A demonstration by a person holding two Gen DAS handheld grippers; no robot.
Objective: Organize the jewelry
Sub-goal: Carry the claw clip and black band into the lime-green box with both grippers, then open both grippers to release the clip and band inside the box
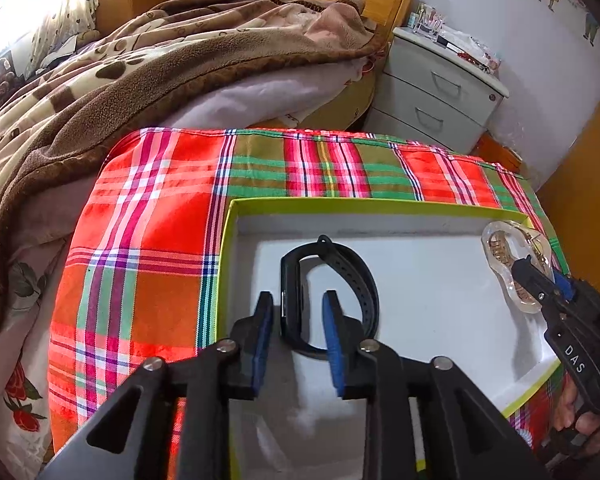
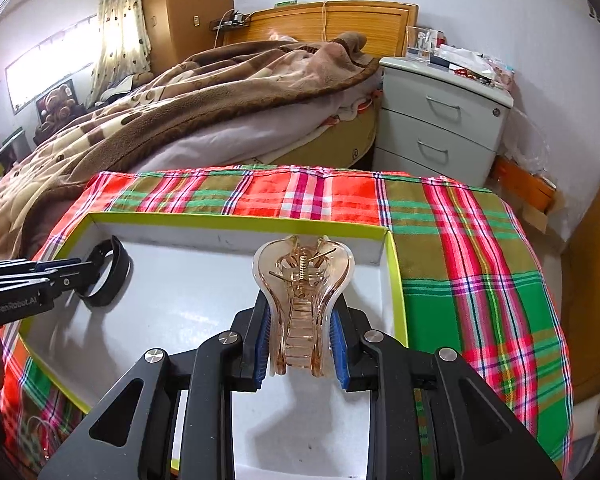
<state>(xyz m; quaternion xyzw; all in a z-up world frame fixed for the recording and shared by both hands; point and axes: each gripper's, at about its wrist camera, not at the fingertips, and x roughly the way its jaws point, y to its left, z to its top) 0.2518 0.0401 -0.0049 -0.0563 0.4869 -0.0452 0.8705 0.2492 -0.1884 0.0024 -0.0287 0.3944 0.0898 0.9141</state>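
We are working over the white box [image 2: 204,280] with the lime rim, sitting on the plaid-covered surface [image 2: 480,280] beside the bed [image 1: 120,80]. Our left tool [image 1: 296,320] is standing with its pads apart around the black wristband [image 1: 328,300], which is lying on the box floor near the left wall; the pads are not pressing on it, so we are judging it set down. Our right tool [image 2: 304,336] is clamping the clear amber hair claw [image 2: 303,300] low over the box's right side. We are in the placing step. Next, the left tool needs lifting straight back so it does not drag the wristband, and the hair claw needs lowering before we are letting go.
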